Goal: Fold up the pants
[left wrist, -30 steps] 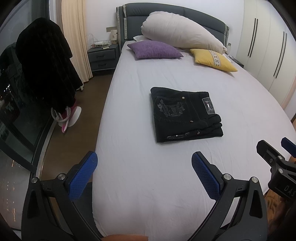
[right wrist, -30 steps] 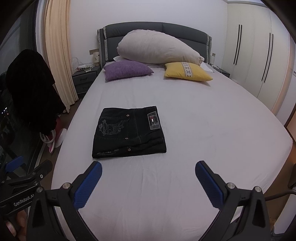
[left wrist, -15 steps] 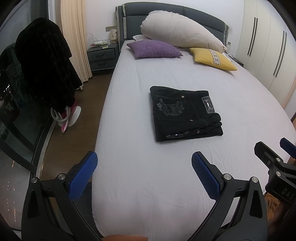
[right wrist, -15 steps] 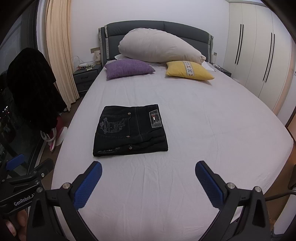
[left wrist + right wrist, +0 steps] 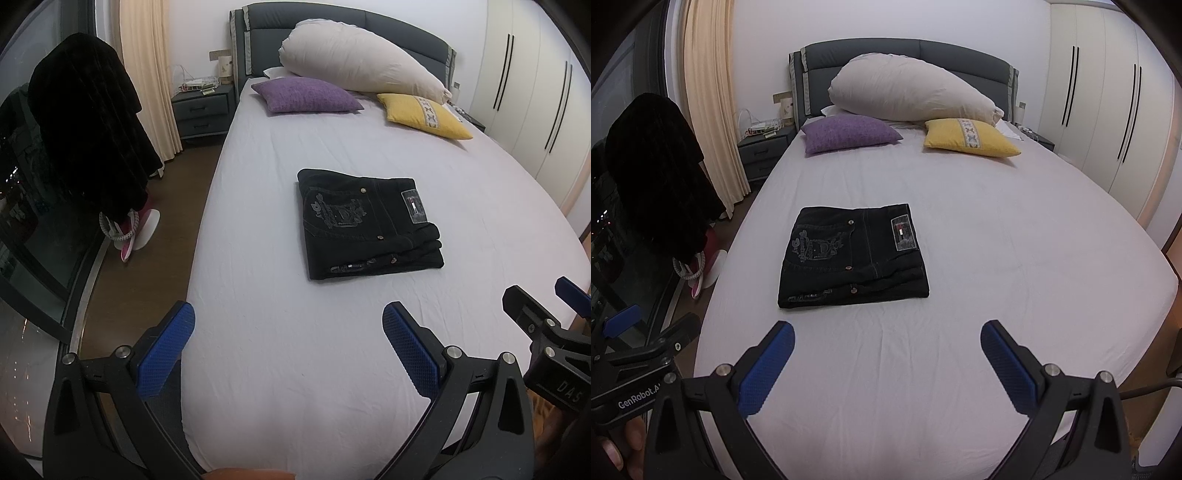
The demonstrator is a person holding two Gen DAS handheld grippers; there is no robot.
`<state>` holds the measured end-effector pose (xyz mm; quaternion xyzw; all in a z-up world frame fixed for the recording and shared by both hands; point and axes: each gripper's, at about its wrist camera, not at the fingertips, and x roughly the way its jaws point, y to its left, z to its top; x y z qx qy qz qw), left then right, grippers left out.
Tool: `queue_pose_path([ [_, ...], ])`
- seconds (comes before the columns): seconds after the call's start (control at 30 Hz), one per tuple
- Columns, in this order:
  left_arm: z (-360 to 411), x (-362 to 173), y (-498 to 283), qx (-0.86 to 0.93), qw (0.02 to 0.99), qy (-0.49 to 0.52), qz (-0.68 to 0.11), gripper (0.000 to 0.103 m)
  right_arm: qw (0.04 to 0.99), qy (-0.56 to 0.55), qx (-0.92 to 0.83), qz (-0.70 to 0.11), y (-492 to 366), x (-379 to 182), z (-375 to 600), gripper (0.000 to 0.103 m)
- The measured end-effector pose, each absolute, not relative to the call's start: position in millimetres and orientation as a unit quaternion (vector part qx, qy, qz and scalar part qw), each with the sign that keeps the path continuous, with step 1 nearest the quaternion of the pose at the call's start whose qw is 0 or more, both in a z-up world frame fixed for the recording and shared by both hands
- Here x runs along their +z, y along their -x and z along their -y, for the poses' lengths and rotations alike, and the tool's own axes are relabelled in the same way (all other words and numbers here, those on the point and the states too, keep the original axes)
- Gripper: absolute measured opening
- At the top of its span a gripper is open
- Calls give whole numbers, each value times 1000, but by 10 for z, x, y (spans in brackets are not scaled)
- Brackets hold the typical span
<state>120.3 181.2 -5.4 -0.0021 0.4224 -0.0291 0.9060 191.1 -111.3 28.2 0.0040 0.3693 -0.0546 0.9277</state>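
- Black denim, folded into a compact rectangular stack with an embroidered pocket and a small label patch on top: these pants (image 5: 369, 221) lie on the pale, lightly wrinkled bed sheet (image 5: 295, 369), around the middle of the bed, well apart from both of my tools.
- My left gripper (image 5: 288, 332) has its blue textured pads spread wide and holds nothing; my right gripper (image 5: 886, 347) is likewise agape and empty.
- To my eye the fold looks finished, so the main risk is my own meddling: reaching back in could snag the layered near edge and spill the stack open.
- The layers at the near right corner look slightly uneven; a nudge there could slide the top ones off.
- If I move the stack, pinching only the upper layer would probably let the rest drop away.
- The sheet is loose, so dragging a pad across it could shift the pants with it.
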Motion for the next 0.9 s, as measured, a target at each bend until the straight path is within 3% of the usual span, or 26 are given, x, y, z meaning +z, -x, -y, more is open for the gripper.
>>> queue_pose_path([
  [0.9, -1829, -83, -1180, -39, 901, 4, -432, 103, 926, -4, -52, -373, -1821, 274, 1083, 103],
])
